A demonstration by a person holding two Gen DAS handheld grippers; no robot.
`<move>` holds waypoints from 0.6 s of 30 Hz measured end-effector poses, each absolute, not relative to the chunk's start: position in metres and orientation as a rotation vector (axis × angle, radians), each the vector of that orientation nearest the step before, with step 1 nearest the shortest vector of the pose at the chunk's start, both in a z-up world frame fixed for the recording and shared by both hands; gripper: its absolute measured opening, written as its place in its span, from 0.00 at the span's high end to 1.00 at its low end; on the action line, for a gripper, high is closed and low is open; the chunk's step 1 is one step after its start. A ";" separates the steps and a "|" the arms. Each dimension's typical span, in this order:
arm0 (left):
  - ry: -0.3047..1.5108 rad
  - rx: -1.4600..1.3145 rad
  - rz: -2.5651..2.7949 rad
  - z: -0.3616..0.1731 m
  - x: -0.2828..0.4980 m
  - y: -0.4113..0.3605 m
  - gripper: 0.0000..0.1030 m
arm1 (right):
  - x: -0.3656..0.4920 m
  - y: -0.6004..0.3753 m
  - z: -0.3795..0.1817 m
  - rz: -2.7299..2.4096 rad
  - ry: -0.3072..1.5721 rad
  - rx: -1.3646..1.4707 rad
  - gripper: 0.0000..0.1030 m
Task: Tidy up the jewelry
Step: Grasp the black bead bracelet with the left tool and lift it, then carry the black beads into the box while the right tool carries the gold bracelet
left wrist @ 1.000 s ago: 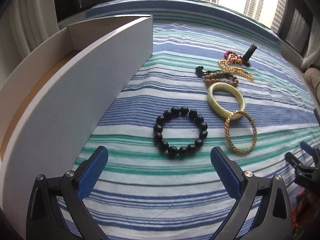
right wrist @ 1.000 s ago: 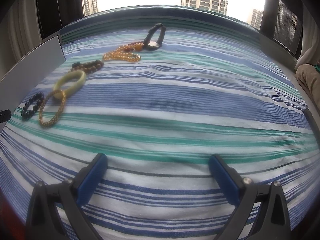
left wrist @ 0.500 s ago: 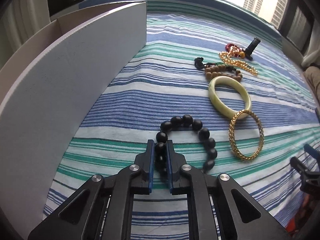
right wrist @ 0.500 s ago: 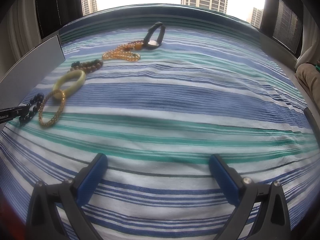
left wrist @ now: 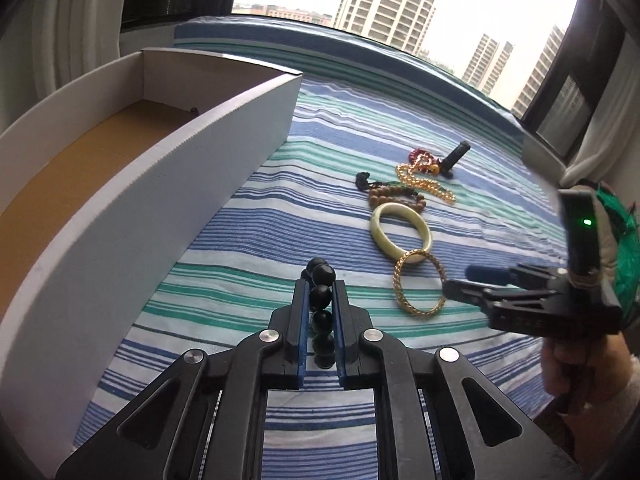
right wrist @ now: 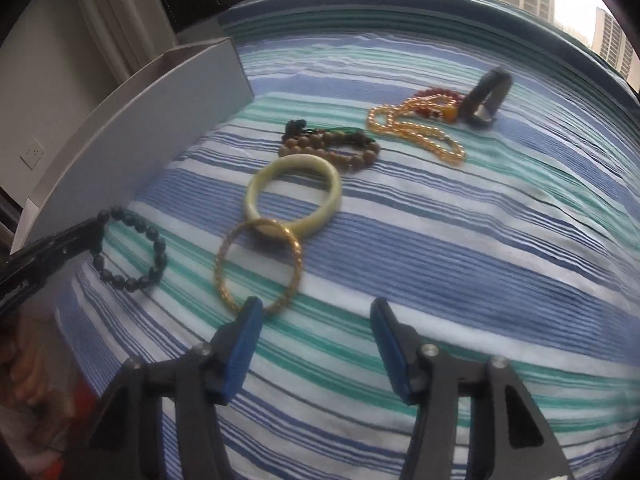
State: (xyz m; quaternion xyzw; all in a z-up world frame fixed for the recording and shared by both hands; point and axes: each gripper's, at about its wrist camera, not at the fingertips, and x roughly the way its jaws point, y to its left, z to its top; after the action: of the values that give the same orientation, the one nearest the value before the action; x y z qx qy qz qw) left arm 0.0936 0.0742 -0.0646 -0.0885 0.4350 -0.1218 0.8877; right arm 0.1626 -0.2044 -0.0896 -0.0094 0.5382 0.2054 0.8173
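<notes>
**Black bead bracelet clamped in the left gripper, right gripper spread wide over the gold bangle**

The left hand-held gripper (left wrist: 319, 304) had its blue pads closed narrowly on the black bead bracelet (left wrist: 321, 304), several beads stacked in line between them. In the right wrist view the same bracelet (right wrist: 132, 252) hung as a loop from the tip of the left tool, above or on the striped bedspread (right wrist: 460, 248); which of the two could not be told.

The right hand-held gripper (right wrist: 316, 344) stood wide apart and gripped nothing, its left pad just beside the near rim of the gold chain bangle (right wrist: 258, 266). That bangle overlapped the pale green jade bangle (right wrist: 294, 200). Beyond it lay a brown wooden bead bracelet (right wrist: 340, 152), then a strand of amber beads (right wrist: 416, 130), with a dark band (right wrist: 486, 96) standing on edge at the far end of the row.

An open white box (left wrist: 168, 152) with a brown floor sat on the bed to the left of the jewelry, well apart from the row.
</notes>
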 end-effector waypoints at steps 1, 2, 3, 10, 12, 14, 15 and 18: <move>0.897 -0.187 -0.257 -0.062 0.090 0.075 0.91 | 0.169 -0.196 -0.094 0.435 1.154 -0.039 0.46; 0.890 -0.191 -0.259 -0.058 0.087 0.077 0.91 | 0.175 -0.189 -0.099 0.436 1.157 -0.057 0.46; 0.883 -0.195 -0.261 -0.056 0.084 0.078 0.91 | 0.179 -0.184 -0.104 0.438 1.162 -0.074 0.52; 0.822 -0.255 -0.287 -0.024 0.068 0.095 0.91 | 0.177 -0.186 -0.083 0.411 1.108 -0.063 0.94; 0.789 -0.267 -0.292 -0.011 0.064 0.102 0.91 | 0.173 -0.188 -0.064 0.427 1.080 -0.045 0.94; 0.758 -0.288 -0.293 0.003 0.060 0.111 0.91 | 0.171 -0.187 -0.043 0.449 1.051 -0.028 0.94; 0.741 -0.304 -0.296 0.011 0.058 0.116 0.91 | 0.170 -0.185 -0.031 0.466 1.031 -0.022 0.94; 0.687 -0.350 -0.294 0.036 0.052 0.136 0.91 | 0.169 -0.168 0.003 0.528 0.978 0.002 0.94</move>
State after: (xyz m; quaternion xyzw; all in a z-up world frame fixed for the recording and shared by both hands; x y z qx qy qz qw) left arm 0.0516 0.1356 0.0362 -0.1698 0.3337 -0.1429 0.9162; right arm 0.1692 -0.1679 0.0035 0.0009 0.4644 0.2504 0.8495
